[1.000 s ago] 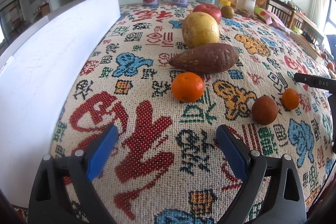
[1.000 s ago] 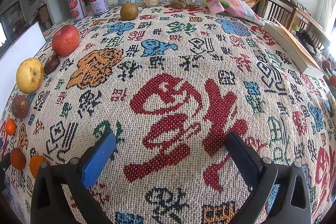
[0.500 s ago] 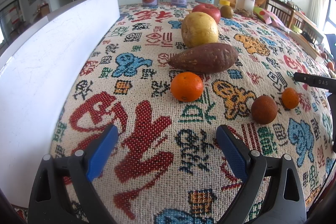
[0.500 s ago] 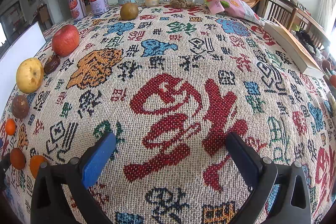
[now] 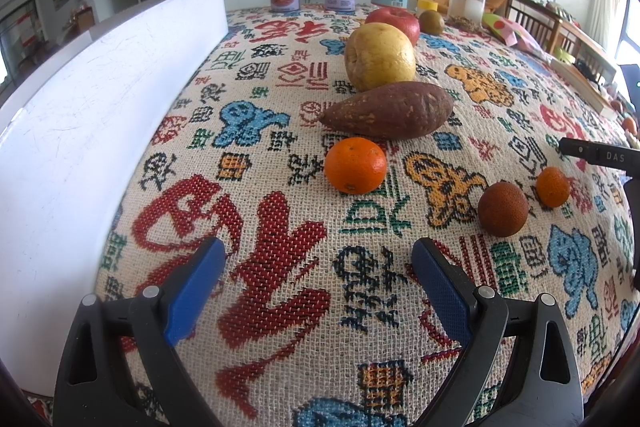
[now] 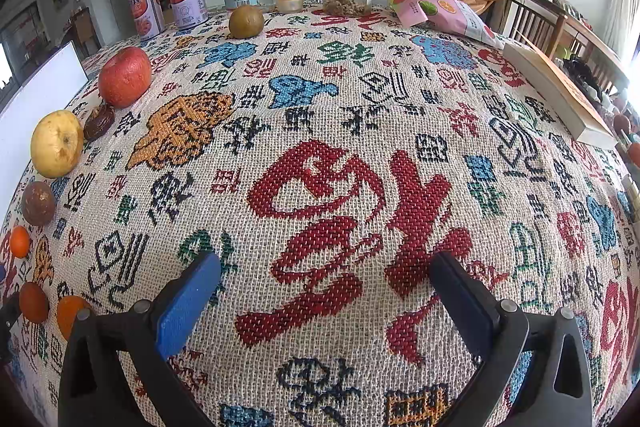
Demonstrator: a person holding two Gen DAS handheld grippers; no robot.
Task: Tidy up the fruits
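Both grippers hung over the patterned cloth on the desk (image 6: pixel 360 115) with their blue-padded fingers spread wide and nothing between them. The left gripper (image 5: pixel 316 267) faced a loose row of produce: an orange (image 5: pixel 355 165) nearest, a sweet potato (image 5: pixel 390 110) just behind it, then a yellow pear (image 5: pixel 379 56) and a red apple (image 5: pixel 396 19) farther back. Off to the right lay a brown round fruit (image 5: pixel 502 209) and a small tangerine (image 5: pixel 553 186), close together. The right gripper (image 6: pixel 326 279) looked over bare cloth, with the fruit row far off at its left edge.

The step in hand seemed to be an approach for a first pick, most likely the orange. Doing it well would have meant centring the left fingers on the orange, coming in low and level, and closing gently across its widest part so it did not roll into the sweet potato.

The sweet potato lay flat with its long axis running across the left view, tapered tip pointing left toward the white board (image 5: pixel 80 115); a grasp would have best crossed its short width.
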